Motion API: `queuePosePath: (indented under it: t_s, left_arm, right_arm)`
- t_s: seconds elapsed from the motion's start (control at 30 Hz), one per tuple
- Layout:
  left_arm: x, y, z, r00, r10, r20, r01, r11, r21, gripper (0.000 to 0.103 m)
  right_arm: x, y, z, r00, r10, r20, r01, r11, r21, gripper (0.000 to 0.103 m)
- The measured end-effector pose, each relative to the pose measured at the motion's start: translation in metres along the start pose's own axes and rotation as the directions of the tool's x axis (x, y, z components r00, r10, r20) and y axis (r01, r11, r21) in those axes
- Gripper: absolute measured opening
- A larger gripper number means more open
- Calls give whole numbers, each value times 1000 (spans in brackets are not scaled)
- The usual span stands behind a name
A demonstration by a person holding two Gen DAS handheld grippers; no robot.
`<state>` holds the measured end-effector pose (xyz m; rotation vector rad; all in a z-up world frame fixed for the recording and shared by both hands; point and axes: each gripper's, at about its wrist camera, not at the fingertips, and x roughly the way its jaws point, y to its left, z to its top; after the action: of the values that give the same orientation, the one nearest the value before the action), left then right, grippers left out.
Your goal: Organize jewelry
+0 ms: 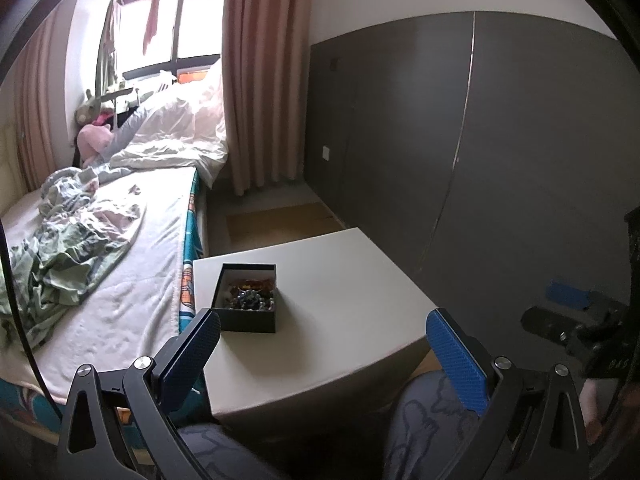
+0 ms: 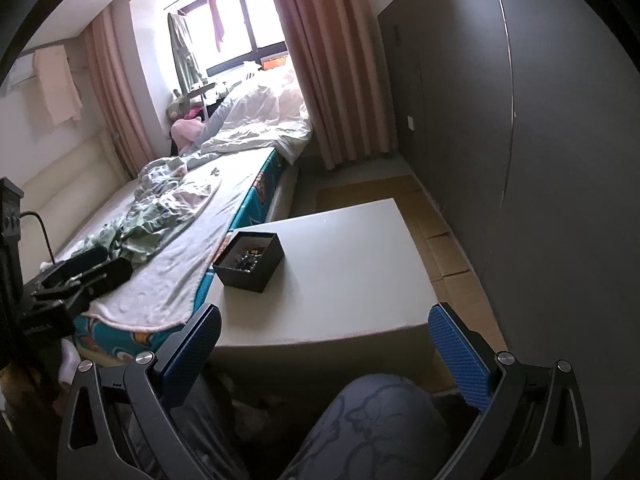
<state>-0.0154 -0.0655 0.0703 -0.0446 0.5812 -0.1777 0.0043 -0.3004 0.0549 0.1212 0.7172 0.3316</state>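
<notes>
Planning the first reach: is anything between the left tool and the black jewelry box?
Nothing visible. The left tool hangs open, short of the black jewelry box, which sits lidless on the white table, with only bare tabletop between.

One bench (image 1: 340,280), white-topped. One black box (image 1: 248,296) stands on it, open. Inside lies one heap of jewelry (image 1: 250,294); the beads are too small and tangled to count, perhaps several pieces. One bed (image 1: 132,264) beside the bench. Two grippers: the left gripper (image 1: 324,344) and the right gripper (image 2: 326,344), each with two blue-padded fingers spread wide and empty.
</notes>
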Motion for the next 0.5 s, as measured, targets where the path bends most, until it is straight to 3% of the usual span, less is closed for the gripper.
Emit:
queuePosePath:
  t_s: [0.5]
  left_arm:
    - [-1, 3, -1, 1000, 13, -8, -13, 1000, -13, 103]
  right_arm:
    - [5, 5, -7, 1000, 19, -22, -19, 1000, 6, 103]
